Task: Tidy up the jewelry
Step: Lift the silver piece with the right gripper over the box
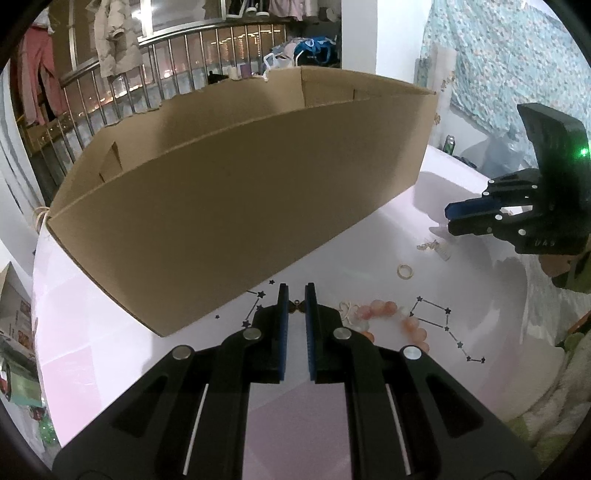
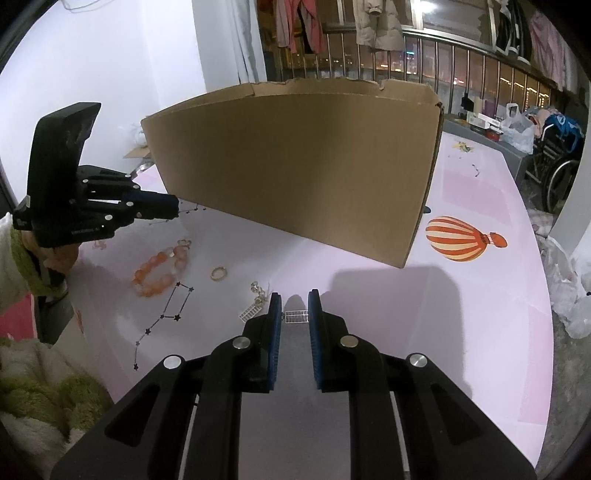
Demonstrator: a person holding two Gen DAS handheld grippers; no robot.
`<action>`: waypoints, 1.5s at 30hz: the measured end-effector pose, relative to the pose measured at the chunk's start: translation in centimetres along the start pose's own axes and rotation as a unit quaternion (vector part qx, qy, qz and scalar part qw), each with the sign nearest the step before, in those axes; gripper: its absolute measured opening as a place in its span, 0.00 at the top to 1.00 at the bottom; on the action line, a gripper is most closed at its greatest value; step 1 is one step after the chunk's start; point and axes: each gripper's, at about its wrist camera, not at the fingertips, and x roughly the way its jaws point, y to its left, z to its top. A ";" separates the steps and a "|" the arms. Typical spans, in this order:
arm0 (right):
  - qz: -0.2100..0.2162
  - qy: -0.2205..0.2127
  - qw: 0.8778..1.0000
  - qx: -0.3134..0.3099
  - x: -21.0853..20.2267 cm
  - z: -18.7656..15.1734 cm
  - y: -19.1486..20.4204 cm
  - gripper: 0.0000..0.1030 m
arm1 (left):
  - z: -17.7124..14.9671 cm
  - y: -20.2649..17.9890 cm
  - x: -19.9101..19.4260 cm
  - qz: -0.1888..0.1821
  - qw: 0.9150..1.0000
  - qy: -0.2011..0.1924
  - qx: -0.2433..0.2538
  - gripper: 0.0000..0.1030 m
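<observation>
Cardboard fills most of what I see from either wrist: a big open box (image 1: pixel 236 192) stands on the pale pink worktop (image 1: pixel 461 295) directly ahead of both grippers, its plain brown wall blocking everything beyond.

My left gripper (image 1: pixel 296 295) has its jaws parted by a narrow gap, and a small dark butterfly-shaped charm (image 1: pixel 297 306) sits between the tips; I cannot tell whether the pads touch it. Just to its right lies a bracelet of orange-pink beads (image 1: pixel 413 326), curled over a printed constellation pattern (image 1: pixel 443 325). Beyond that a gold ring (image 1: pixel 405 271) lies flat on the worktop, and farther on there is a small tangle of pale chain (image 1: pixel 428 245).

My right gripper (image 2: pixel 295 299) is also slightly open, and a small white abacus-shaped pendant (image 2: pixel 295 316) lies between its tips. A second white pendant (image 2: pixel 248 311) rests just left of the left finger, near a little metal clasp cluster (image 2: pixel 260 288). A printed hot-air balloon (image 2: pixel 461 238) decorates the worktop to the right, near the box's corner. Railing (image 2: pixel 480 70) and hanging clothes (image 2: pixel 376 26) show behind.
</observation>
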 end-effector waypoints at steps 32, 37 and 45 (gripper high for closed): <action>0.028 -0.153 0.985 -0.071 -6.1 10.8 1.3 0.86 | 9.0 -1.2 -8.5 0.019 0.990 -0.134 0.039 0.93; 0.038 -0.139 0.987 -0.071 -3.7 12.8 0.2 0.86 | 11.2 0.0 -4.7 0.005 0.993 -0.112 0.024 0.93; 0.027 -0.087 0.995 -0.050 0.9 14.2 -2.7 0.86 | 13.0 1.2 1.7 -0.019 0.999 -0.049 -0.009 0.92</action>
